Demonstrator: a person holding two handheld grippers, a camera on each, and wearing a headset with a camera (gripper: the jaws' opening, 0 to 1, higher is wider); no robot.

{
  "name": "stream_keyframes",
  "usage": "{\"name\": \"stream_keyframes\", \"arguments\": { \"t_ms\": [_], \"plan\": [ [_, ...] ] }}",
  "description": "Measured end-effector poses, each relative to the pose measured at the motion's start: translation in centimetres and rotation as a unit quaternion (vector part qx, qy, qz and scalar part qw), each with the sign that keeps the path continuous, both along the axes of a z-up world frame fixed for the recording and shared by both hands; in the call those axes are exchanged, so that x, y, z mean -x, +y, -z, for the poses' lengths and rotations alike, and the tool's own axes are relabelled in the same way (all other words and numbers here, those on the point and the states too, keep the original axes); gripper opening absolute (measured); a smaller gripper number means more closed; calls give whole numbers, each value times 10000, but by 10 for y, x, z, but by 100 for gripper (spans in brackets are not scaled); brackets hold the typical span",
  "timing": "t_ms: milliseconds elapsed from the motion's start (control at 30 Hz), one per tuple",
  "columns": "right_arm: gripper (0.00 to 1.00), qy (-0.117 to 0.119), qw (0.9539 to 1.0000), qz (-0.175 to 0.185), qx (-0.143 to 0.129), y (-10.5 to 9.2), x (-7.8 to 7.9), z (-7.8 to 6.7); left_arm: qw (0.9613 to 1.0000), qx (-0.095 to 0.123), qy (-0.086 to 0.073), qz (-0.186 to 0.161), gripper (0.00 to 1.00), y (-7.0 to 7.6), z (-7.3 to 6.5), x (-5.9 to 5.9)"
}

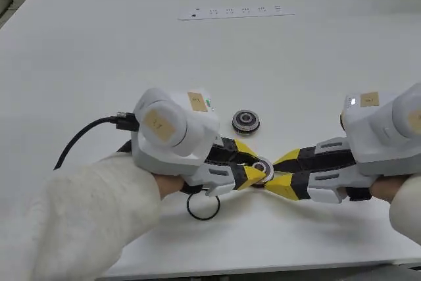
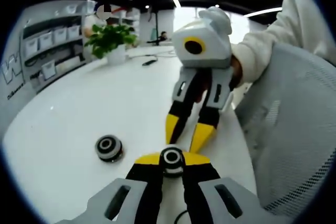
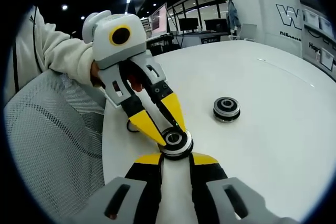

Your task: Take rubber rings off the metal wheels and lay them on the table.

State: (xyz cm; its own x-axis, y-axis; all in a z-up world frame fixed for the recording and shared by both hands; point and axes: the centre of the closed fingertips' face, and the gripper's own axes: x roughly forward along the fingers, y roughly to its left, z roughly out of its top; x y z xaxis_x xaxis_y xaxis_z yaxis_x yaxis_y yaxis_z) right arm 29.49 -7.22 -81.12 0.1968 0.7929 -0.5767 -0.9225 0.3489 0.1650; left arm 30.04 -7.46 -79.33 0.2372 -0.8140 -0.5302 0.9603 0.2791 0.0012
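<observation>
The left gripper (image 1: 256, 170) is clamped on a wheel (image 3: 176, 141) near the table's (image 1: 99, 51) front edge. The right gripper (image 1: 270, 173) meets it tip to tip with jaws slightly apart at the rim; I cannot tell whether they grip. A second wheel (image 1: 245, 121) stands just beyond, a loose ring (image 1: 203, 206) lies partly hidden by the left gripper, and a power strip (image 1: 235, 12) lies well apart. The table is white, with a mesh chair (image 3: 52, 145), plant (image 2: 110, 35) and shelves (image 2: 47, 51) around it.

wheel (image 1: 262, 170) between facing jaws, second wheel (image 1: 245, 121) behind it; loose ring (image 1: 203, 206) in front
</observation>
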Motion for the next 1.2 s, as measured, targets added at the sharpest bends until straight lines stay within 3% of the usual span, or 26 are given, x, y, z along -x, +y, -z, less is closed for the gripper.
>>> {"name": "stream_keyframes", "arguments": {
  "t_ms": [100,133,167,333,433,500,633,700,767,833,900,967,1033,1067,1200],
  "plan": [
    [11,-62,10000,-25,49,-3,0,1,10000,8,-11,-6,15,0,0,0],
    [7,-198,9996,-137,170,-6,0,2,10000,14,-9,-20,15,0,0,0],
    [2,-179,9998,-47,97,-7,-1,0,10000,26,-4,-24,15,0,0,0],
    [2,-141,9999,-45,84,-5,-1,0,10000,53,8,-46,15,0,0,1],
    [0,-68,9999,61,79,-7,-2,0,9999,108,-11,-66,15,0,0,1],
    [0,220,9994,260,-26,-7,-1,1,9999,138,-17,-70,15,1,0,1],
    [0,382,9983,415,-153,-9,-3,2,9998,196,-27,-67,15,0,0,1],
    [0,707,9945,668,-397,-9,-3,1,9997,231,-17,-78,15,1,0,1],
    [0,1194,9849,1003,-756,-9,-3,1,9995,286,6,-95,15,1,0,1],
    [0,1468,9769,1196,-993,-11,-3,0,9995,308,22,-102,15,1,0,1],
    [0,1579,9733,1274,-1078,-12,-2,0,9994,314,24,-107,15,1,0,1],
    [0,1555,9739,1264,-1062,-12,-3,-1,9994,320,28,-112,15,1,0,1],
    [0,1631,9707,1322,-1170,-12,-3,-3,9994,324,29,-115,15,1,0,1],
    [0,1740,9669,1386,-1249,-11,-3,-4,9994,324,28,-119,15,1,0,1],
    [0,1804,9645,1420,-1305,-10,-3,-5,9994,328,29,-125,15,1,0,0]
  ]
}}
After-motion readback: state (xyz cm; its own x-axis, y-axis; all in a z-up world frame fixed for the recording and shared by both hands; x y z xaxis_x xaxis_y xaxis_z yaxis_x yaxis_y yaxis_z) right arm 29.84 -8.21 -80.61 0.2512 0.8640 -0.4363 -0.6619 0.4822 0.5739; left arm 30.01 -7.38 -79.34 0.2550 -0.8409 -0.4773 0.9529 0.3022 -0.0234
